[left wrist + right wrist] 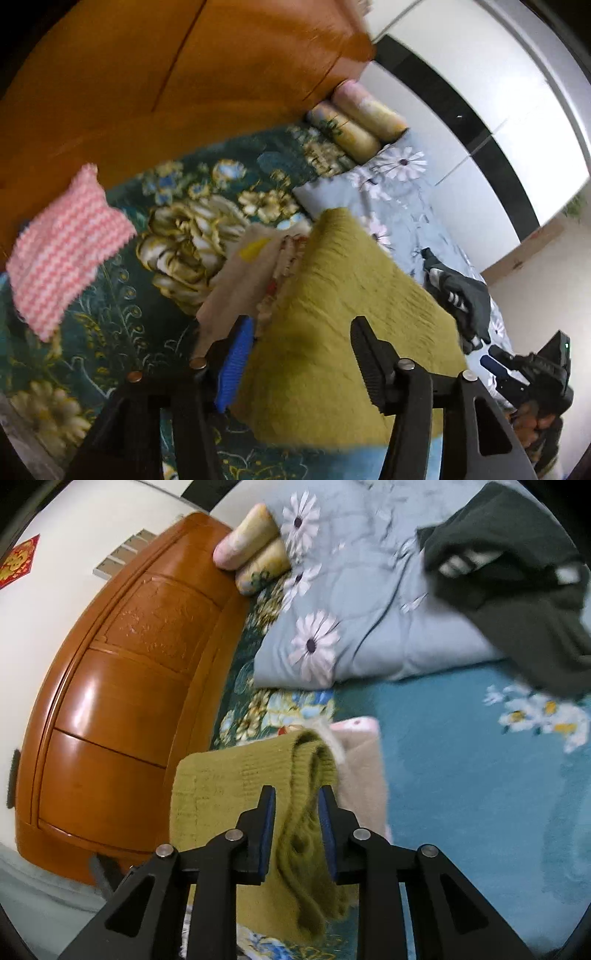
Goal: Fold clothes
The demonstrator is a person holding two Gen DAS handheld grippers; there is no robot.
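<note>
An olive-green knit sweater (343,314) lies folded on top of a beige garment (243,280) on the bed. My left gripper (303,328) is open just above the sweater, its jaws wide apart over the knit. In the right wrist view the sweater (236,782) hangs in a bunched fold between the blue pads of my right gripper (297,794), which is shut on it. The beige garment (362,775) shows under it. The right gripper also shows in the left wrist view (506,369), low at the right.
A pink-and-white knit piece (66,243) lies at the left on the dark floral blanket (147,317). A dark green garment (517,590) lies on the grey daisy quilt (369,627). Rolled pillows (251,542) sit by the orange wooden headboard (122,701).
</note>
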